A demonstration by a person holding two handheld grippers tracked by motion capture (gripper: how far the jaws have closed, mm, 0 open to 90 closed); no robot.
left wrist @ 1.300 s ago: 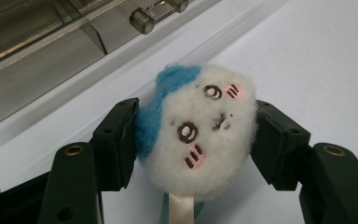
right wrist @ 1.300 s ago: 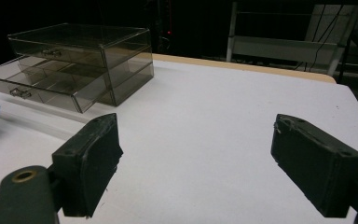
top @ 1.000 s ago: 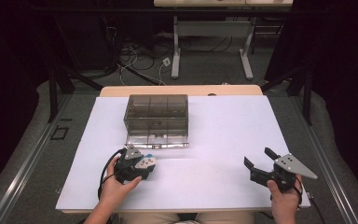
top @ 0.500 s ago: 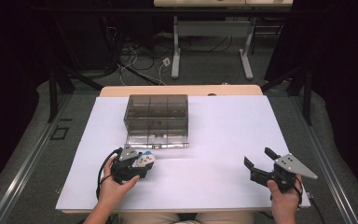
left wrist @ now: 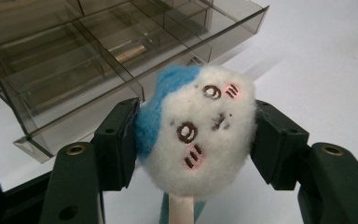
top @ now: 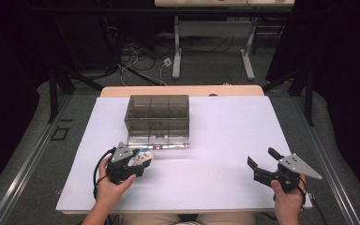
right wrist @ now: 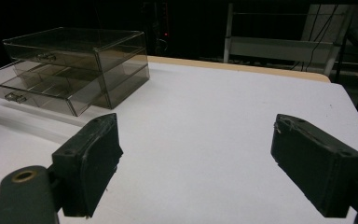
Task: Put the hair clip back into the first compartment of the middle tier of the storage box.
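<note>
A small plush toy, white with a blue patch and a stitched face, sits squeezed between the pads of my left gripper. From above, the plush toy and left gripper are near the table's front left, just below the smoky clear drawer box. The box's lower drawer is pulled out, showing divided compartments close ahead of the toy. My right gripper rests at the front right, jaws wide apart with nothing between them; the same right gripper faces the drawer box across the table.
The white table top spreads between the two hands. A wooden strip edges its far side. Beyond it, on the dark floor, stand a desk frame and loose cables.
The left hand has shifted slightly with the plush toy in its jaws. The right gripper has stayed still.
</note>
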